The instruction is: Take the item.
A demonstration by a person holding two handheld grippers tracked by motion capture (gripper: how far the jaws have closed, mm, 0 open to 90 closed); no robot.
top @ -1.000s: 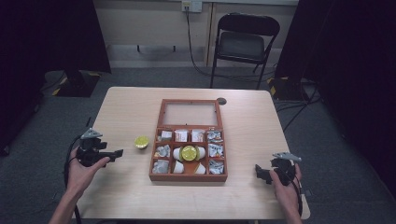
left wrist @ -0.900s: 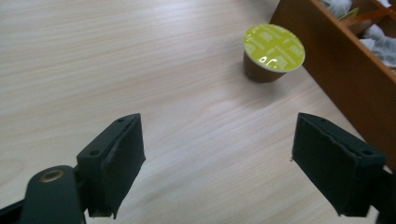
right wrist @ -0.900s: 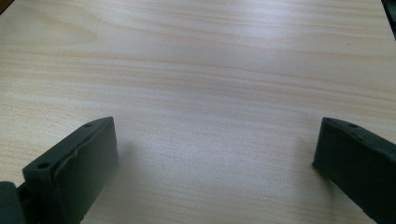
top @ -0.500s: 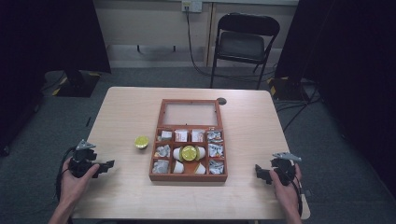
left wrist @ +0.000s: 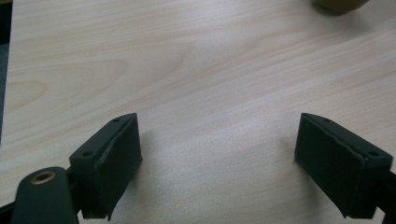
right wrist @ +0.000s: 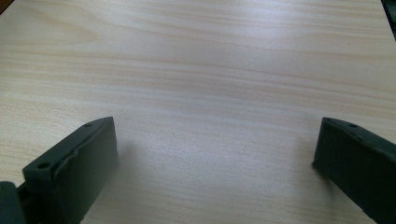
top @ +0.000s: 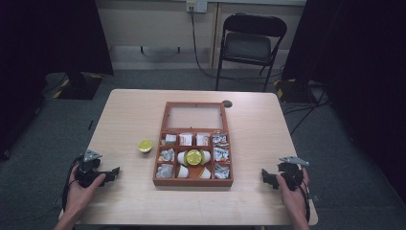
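The left gripper (top: pixel 111 173) rests low at the near left corner of the surface (top: pixel 129 120), held in the person's left hand (top: pixel 82 188). Its jaws are spread wide with nothing between them; in the left gripper view (left wrist: pixel 218 165) only pale wood grain lies in the gap. A grey three-cornered plate sits on top of it, and a dark cable loops off beside the wrist.

The right gripper (top: pixel 266 176) sits at the near right corner, held in the right hand (top: pixel 291 189), its jaws pointing inward toward the middle of the surface. They too stand wide apart and hold nothing; the right gripper view (right wrist: pixel 215 161) shows bare wood between them.

Between the two grippers, well apart from both, a reddish wooden box (top: pixel 193 181) lies open at the centre of the surface. Its lid (top: pixel 195 116), a frame with a clear pane, is laid back flat on the far side. The box is split into small compartments, most holding small pale wrapped packets. A yellow-green round piece (top: pixel 194 156) rests in the middle compartment, on top of white items.

A second small yellow-green object (top: pixel 145 145) sits on the bare surface just left of the box; its edge appears at the top of the left gripper view (left wrist: pixel 340 4). A small dark disc (top: pixel 226 103) lies near the far right corner of the lid.

Beyond the surface stands a dark folding chair (top: pixel 250 45) against a pale wall.
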